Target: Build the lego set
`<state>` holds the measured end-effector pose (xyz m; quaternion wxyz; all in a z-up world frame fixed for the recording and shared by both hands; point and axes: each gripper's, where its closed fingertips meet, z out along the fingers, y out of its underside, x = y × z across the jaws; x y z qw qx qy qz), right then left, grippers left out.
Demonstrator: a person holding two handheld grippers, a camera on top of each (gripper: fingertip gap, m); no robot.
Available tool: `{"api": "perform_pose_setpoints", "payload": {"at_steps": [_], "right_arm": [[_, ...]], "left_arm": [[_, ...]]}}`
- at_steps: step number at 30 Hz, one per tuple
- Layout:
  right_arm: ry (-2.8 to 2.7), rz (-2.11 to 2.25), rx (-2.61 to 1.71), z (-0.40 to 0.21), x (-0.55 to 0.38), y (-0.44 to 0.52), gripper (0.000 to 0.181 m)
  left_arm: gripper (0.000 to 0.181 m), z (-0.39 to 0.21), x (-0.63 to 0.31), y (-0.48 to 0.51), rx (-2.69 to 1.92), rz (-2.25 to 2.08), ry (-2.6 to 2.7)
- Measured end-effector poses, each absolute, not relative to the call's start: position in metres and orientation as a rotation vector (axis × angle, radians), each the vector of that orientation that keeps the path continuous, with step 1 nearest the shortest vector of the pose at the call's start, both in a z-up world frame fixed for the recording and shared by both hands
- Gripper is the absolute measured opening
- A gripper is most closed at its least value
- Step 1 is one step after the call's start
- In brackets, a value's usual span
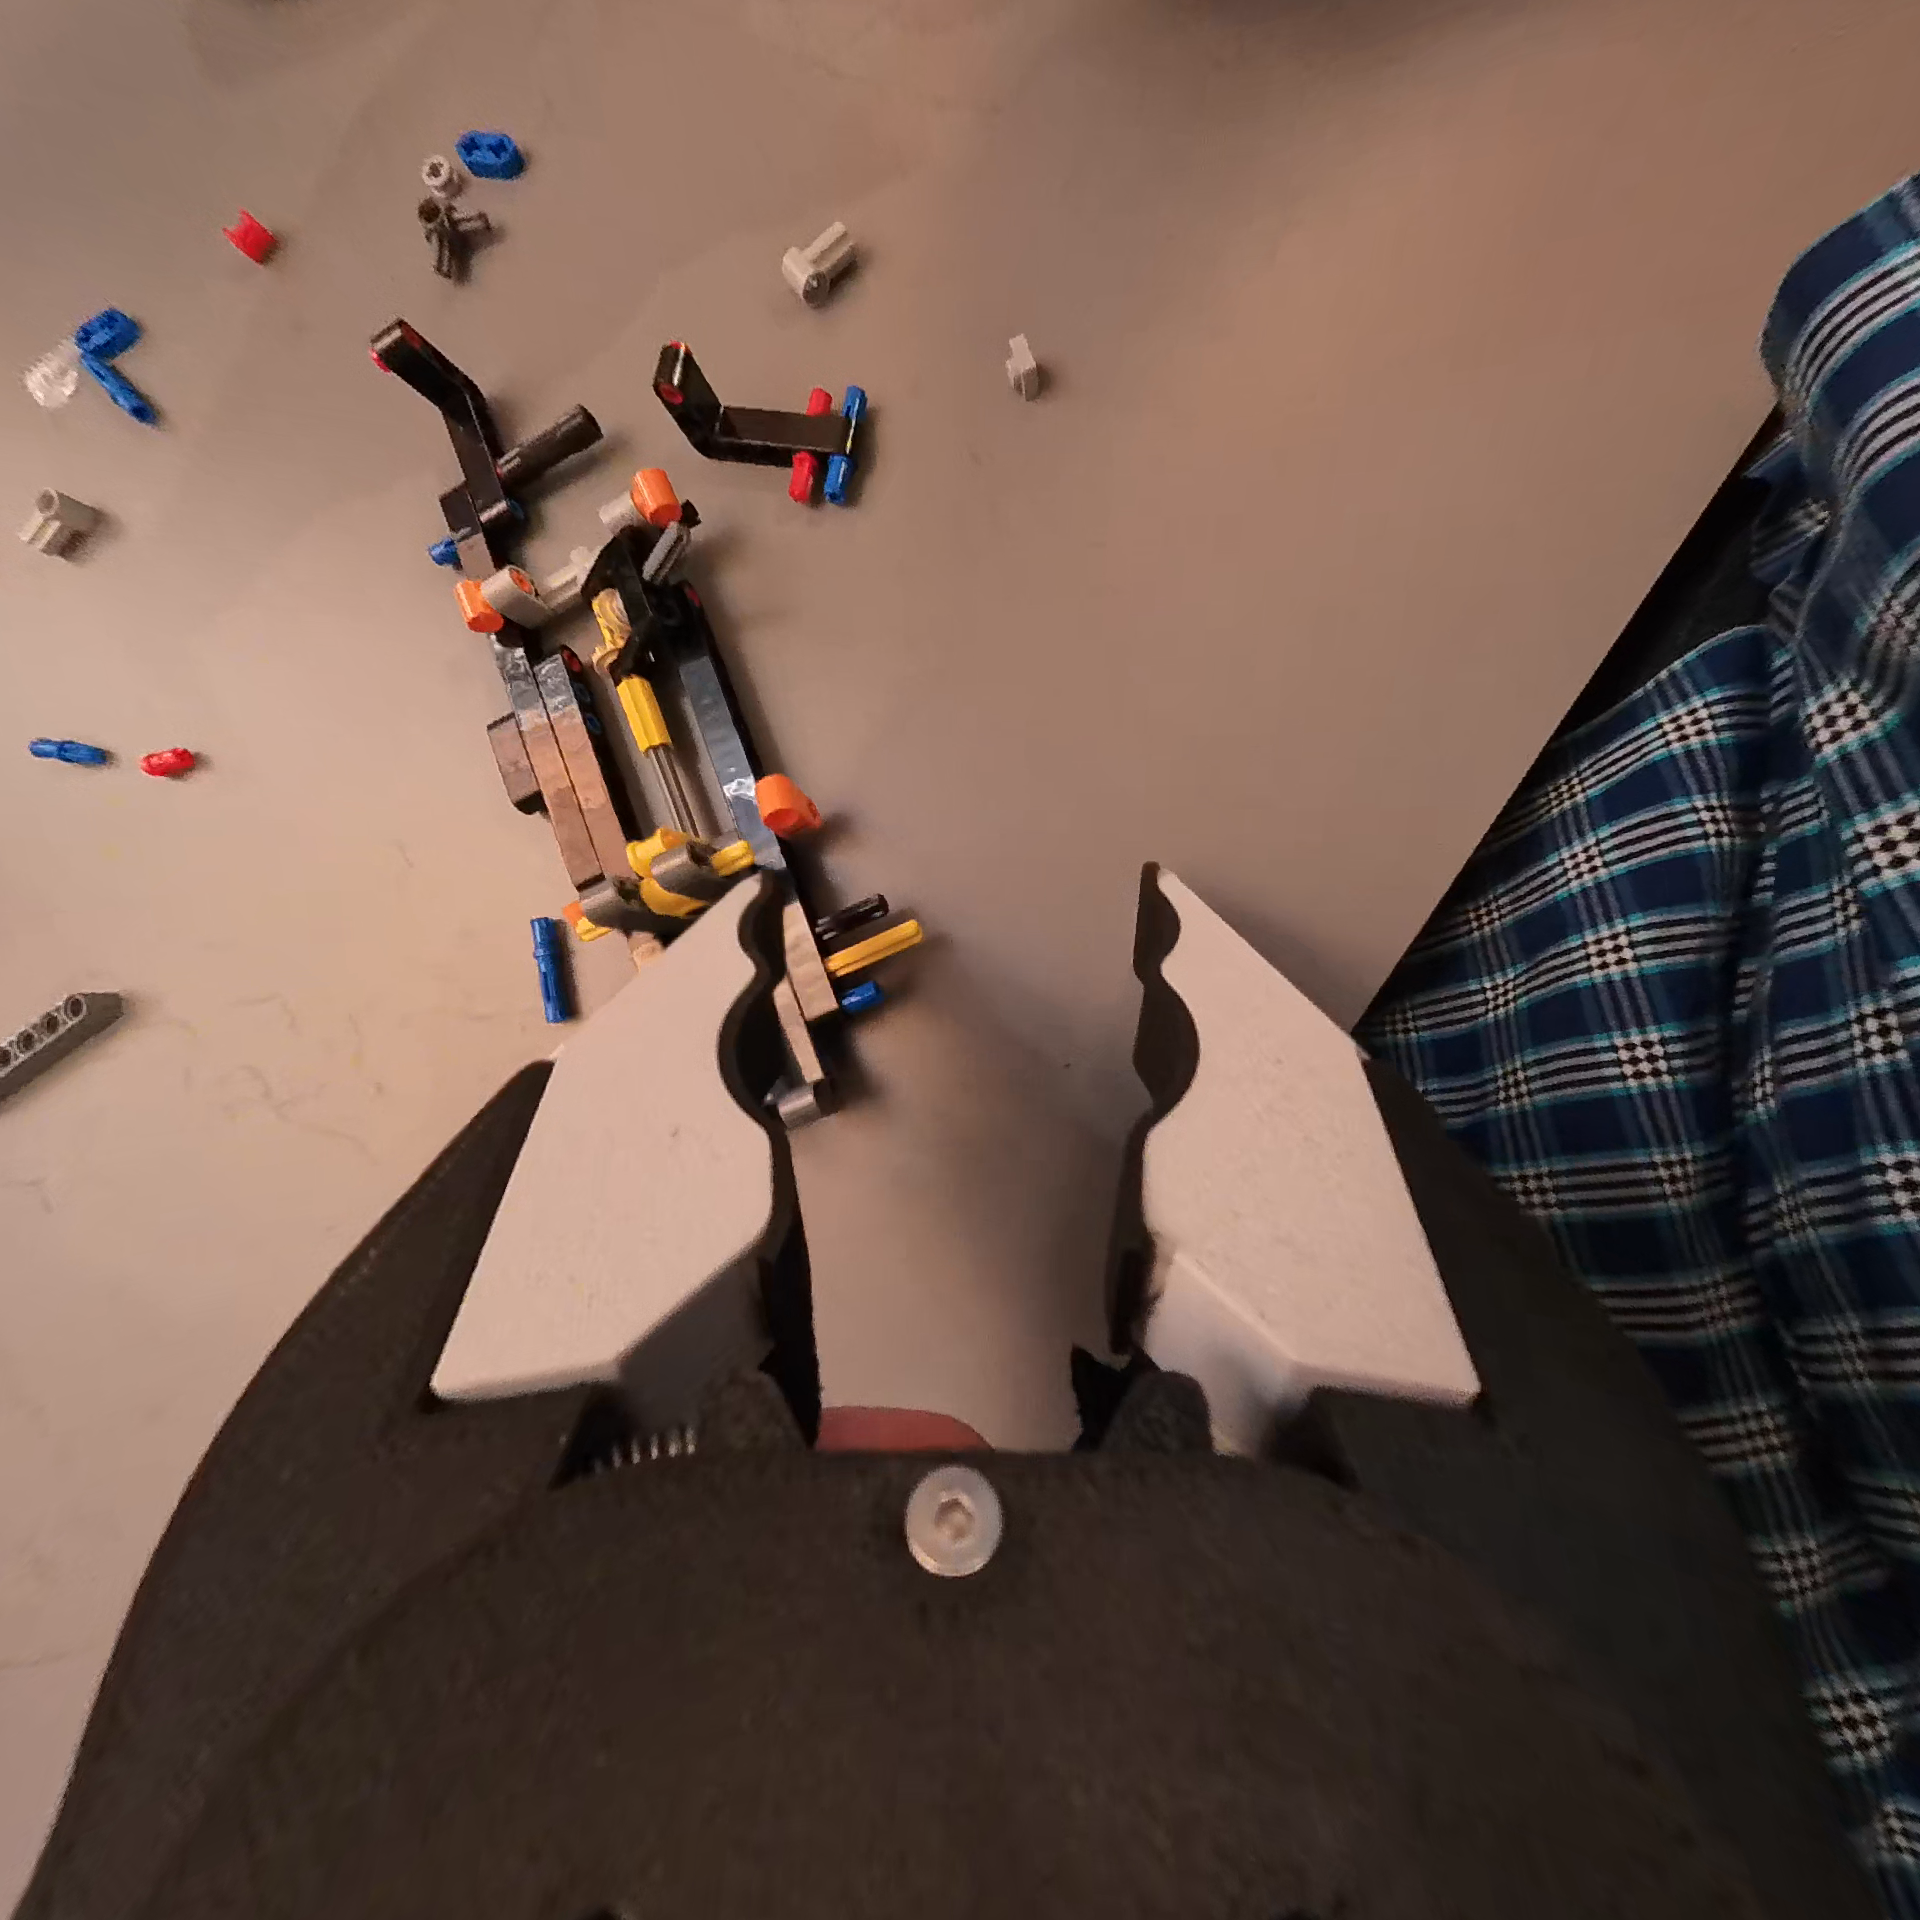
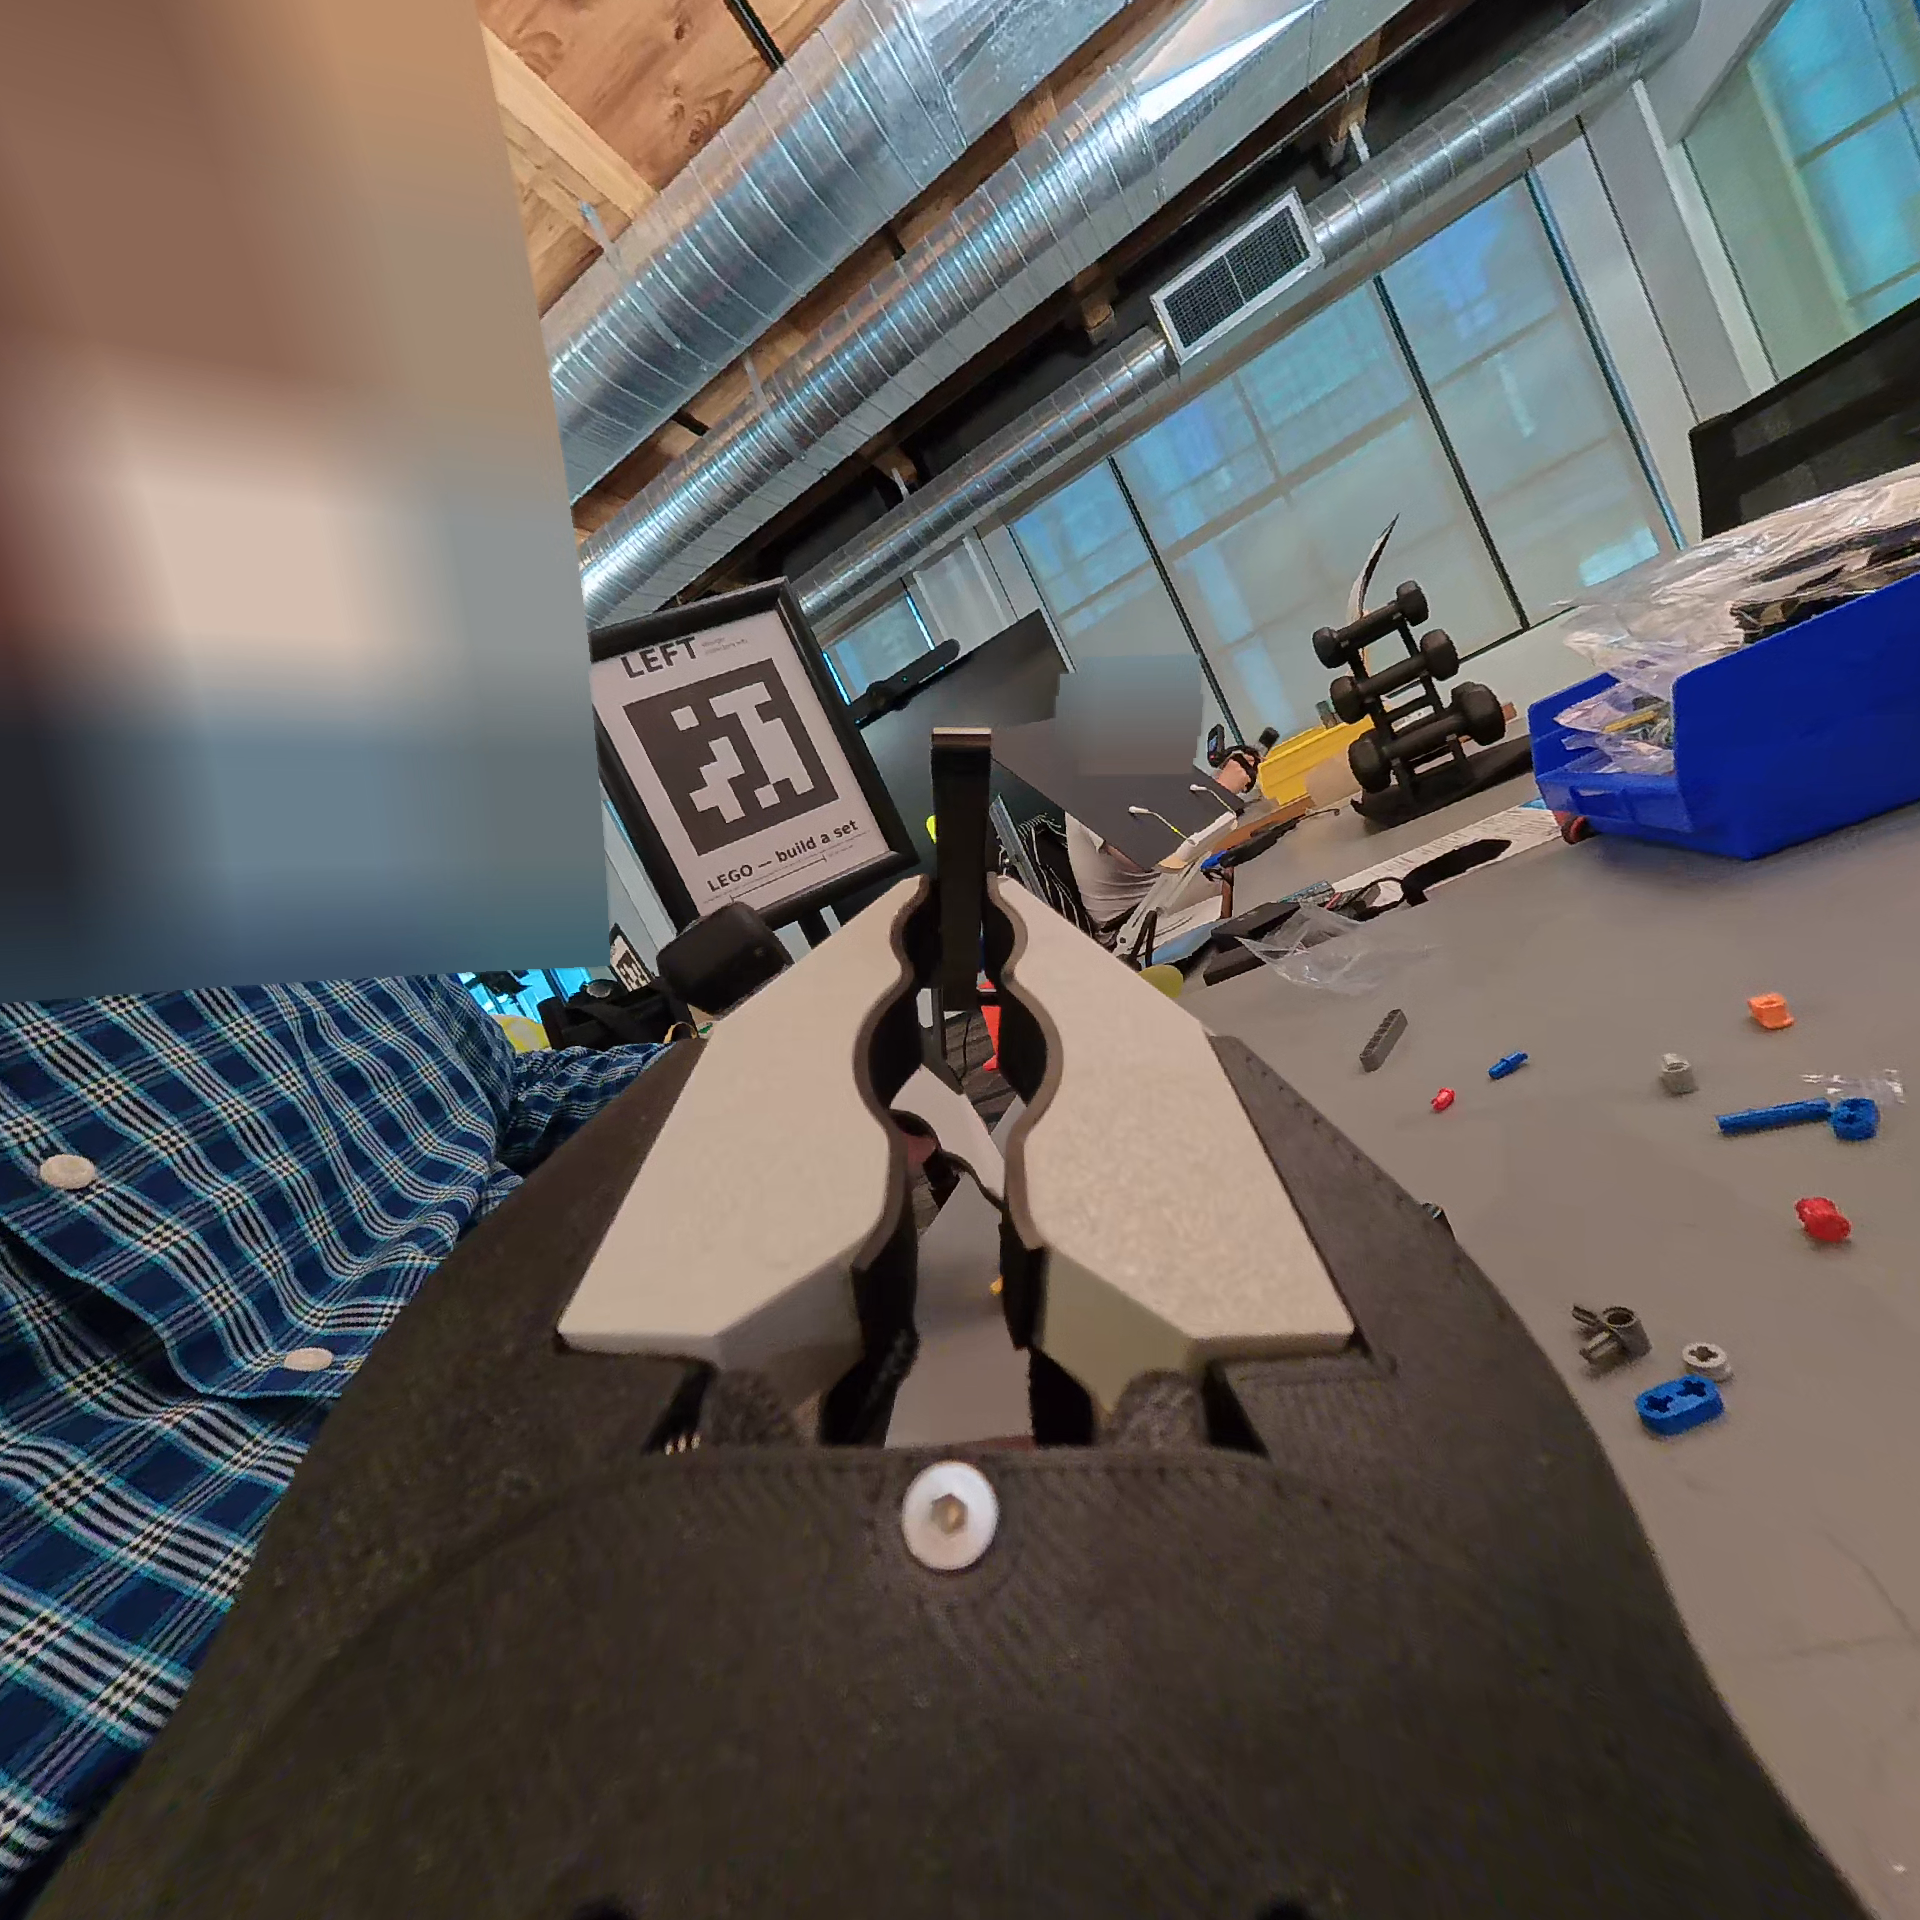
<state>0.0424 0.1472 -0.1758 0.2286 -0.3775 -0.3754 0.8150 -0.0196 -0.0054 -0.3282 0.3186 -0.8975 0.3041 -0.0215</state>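
A partly built lego assembly (image 1: 634, 727) of black, grey, yellow and orange parts lies on the grey table. My left gripper (image 1: 956, 904) is open and empty above its near end; the left finger (image 1: 675, 1091) covers part of it. Two bent black beams (image 1: 447, 416) (image 1: 748, 421) lie beyond the assembly. In the right wrist view my right gripper (image 2: 958, 914) is shut on a black lego beam (image 2: 958, 831), held upright in the air and tilted up away from the table.
Loose small blue, red and grey pieces are scattered on the table (image 1: 1247, 520), such as a blue connector (image 1: 488, 154) and a grey beam (image 1: 52, 1039). A blue bin (image 2: 1745, 748) with plastic bags stands far right. A person's plaid shirt (image 1: 1714, 935) is at the table edge. The gap from one gripper's tips to the other's is roughly 20 centimetres.
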Motion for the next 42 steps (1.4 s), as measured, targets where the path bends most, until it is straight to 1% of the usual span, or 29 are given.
{"api": "perform_pose_setpoints", "payload": {"at_steps": [1, 8, 15, 24, 32, 37, 42], "right_arm": [[-1.034, 2.244, -1.040, -0.176, 0.042, 0.147, 0.006], [-1.032, 2.243, -1.038, -0.175, 0.043, 0.148, 0.005], [-1.035, 2.244, -1.036, -0.175, 0.043, 0.147, 0.006], [-1.029, 2.245, -1.028, -0.173, 0.044, 0.148, 0.005], [-1.031, 2.245, -1.027, -0.173, 0.044, 0.147, 0.005], [-1.032, 2.244, -1.026, -0.172, 0.044, 0.147, 0.005], [-1.033, 2.245, -1.025, -0.172, 0.044, 0.146, 0.006]], "left_arm": [[0.066, -0.328, -0.019, -0.005, -2.361, -0.058, 0.801], [0.067, -0.335, -0.021, -0.005, -2.377, -0.065, 0.804], [0.067, -0.326, -0.013, -0.001, -2.344, -0.072, 0.816], [0.069, -0.334, -0.013, 0.000, -2.367, -0.069, 0.826], [0.070, -0.317, -0.007, 0.007, -2.315, -0.071, 0.822], [0.071, -0.324, -0.009, 0.007, -2.340, -0.067, 0.831], [0.071, -0.317, -0.007, 0.013, -2.326, -0.058, 0.831]]}}
